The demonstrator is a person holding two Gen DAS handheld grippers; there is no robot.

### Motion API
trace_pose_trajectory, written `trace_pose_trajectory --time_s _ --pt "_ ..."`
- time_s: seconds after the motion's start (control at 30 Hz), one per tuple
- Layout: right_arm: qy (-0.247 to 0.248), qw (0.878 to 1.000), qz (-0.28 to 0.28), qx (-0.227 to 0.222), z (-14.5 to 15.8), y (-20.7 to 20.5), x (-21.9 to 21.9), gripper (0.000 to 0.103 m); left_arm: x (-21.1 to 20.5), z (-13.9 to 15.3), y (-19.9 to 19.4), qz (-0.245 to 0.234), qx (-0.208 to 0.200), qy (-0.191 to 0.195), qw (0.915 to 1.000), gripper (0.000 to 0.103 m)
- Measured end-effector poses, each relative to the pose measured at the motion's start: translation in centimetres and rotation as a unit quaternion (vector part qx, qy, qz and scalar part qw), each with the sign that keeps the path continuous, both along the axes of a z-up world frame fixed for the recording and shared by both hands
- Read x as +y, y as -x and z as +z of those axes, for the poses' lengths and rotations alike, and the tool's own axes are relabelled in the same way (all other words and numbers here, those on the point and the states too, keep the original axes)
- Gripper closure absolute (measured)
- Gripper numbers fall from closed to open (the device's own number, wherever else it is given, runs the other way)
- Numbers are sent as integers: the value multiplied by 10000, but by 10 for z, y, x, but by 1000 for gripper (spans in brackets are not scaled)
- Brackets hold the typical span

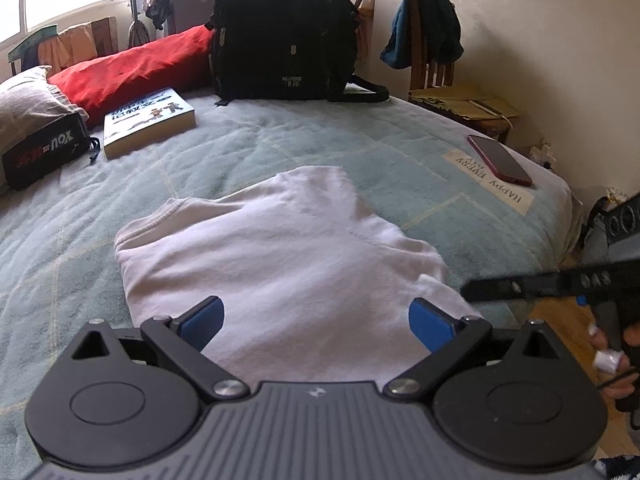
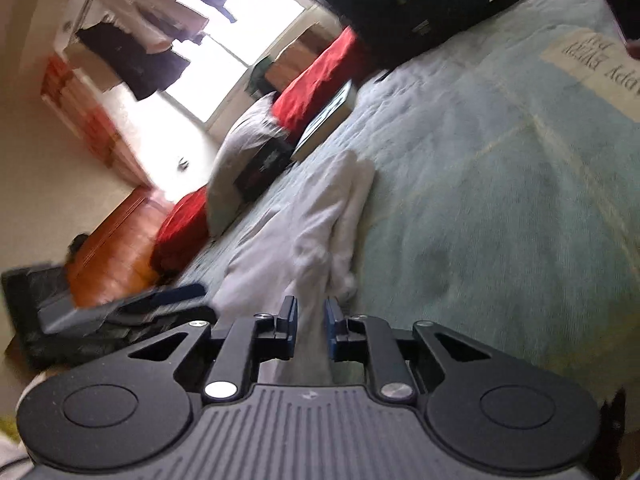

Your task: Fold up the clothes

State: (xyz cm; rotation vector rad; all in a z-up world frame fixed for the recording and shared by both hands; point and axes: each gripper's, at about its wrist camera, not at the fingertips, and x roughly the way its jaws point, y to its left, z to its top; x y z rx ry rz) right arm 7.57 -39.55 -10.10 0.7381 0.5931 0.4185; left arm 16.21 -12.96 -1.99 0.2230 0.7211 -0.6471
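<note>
A white shirt lies partly folded on the pale green bedspread. My left gripper hovers over the shirt's near part, its blue pads wide apart with nothing gripped: open. In the left wrist view my right gripper comes in from the right, blurred, with its tip at the shirt's right edge, where the cloth is bunched. The right wrist view shows the right gripper with its jaws narrow and a strip of the white shirt running between the pads, which hold it.
A black backpack stands at the far side of the bed. A book, a black case and red pillows lie at the far left. A red phone rests near the right edge, by a wooden chair.
</note>
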Motion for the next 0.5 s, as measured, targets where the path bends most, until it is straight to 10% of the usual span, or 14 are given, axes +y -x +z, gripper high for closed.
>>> trace_pose_trajectory --time_s 0.5 --pt "-379 9965 322 668 -29 30 18 81 7 3 18 27 47 -113 9999 4"
